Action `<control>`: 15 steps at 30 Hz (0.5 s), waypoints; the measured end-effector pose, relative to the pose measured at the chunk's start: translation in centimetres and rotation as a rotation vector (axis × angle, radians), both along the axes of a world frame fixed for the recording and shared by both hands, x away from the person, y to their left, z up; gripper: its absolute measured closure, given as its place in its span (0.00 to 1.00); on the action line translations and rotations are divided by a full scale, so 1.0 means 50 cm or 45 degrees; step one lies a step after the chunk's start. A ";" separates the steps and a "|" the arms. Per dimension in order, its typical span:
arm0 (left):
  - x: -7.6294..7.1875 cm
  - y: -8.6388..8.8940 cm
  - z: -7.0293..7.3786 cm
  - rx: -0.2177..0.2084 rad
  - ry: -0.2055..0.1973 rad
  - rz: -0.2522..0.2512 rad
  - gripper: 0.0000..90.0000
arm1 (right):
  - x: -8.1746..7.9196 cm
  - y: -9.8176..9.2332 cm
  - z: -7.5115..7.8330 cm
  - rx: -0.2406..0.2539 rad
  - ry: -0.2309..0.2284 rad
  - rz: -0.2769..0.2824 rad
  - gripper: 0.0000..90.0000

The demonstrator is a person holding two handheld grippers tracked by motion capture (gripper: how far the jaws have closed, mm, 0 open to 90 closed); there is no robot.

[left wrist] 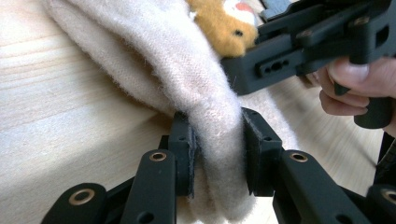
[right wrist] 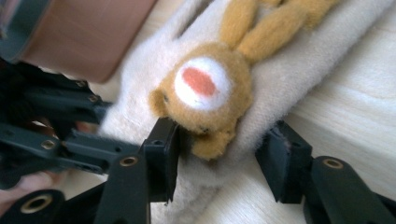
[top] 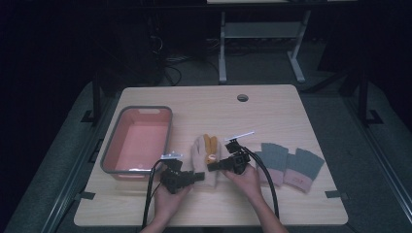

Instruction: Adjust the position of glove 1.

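Observation:
A cream fleece mitten (top: 202, 151) with a tan bunny face (top: 211, 158) lies on the wooden table (top: 272, 111), just right of the basin. My left gripper (top: 198, 175) is shut on the mitten's cuff end; in the left gripper view both pads (left wrist: 187, 144) pinch the thick cream fabric (left wrist: 154, 60). My right gripper (top: 214, 166) reaches in from the right. Its jaws (right wrist: 222, 149) stand open around the mitten's edge under the bunny face (right wrist: 205, 93), with the far pad off the fabric.
A pink basin with a grey rim (top: 167, 128) stands at the table's left. Two grey gloves with pink cuffs (top: 274, 162) (top: 303, 167) lie to the right. A cable hole (top: 242, 97) sits near the far edge. Cables trail off the near edge.

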State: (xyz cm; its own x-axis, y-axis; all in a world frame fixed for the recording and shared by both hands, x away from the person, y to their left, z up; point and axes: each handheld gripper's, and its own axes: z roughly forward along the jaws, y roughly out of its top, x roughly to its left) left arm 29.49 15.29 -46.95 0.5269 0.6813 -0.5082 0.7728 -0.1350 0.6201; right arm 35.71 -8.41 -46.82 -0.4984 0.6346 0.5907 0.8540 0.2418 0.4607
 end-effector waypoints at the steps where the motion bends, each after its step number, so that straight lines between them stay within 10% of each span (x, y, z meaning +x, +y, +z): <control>1: 0.001 0.000 0.000 0.004 0.002 -0.003 0.76 | 0.002 -0.001 0.000 0.015 0.030 -0.004 0.55; 6: 0.005 0.000 0.000 0.014 0.011 -0.017 0.76 | 0.008 0.003 -0.003 0.043 0.066 0.001 0.55; 15: 0.010 0.002 -0.002 0.000 0.015 -0.016 0.76 | 0.007 0.013 -0.009 0.077 0.037 0.045 0.88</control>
State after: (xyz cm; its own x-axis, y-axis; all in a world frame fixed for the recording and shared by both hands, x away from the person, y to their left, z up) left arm 29.98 15.41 -47.06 0.5294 0.6746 -0.5145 0.7784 -0.1451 0.6108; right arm 36.04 -7.76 -47.29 -0.5017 0.5796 0.6421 0.8587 0.2442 0.4505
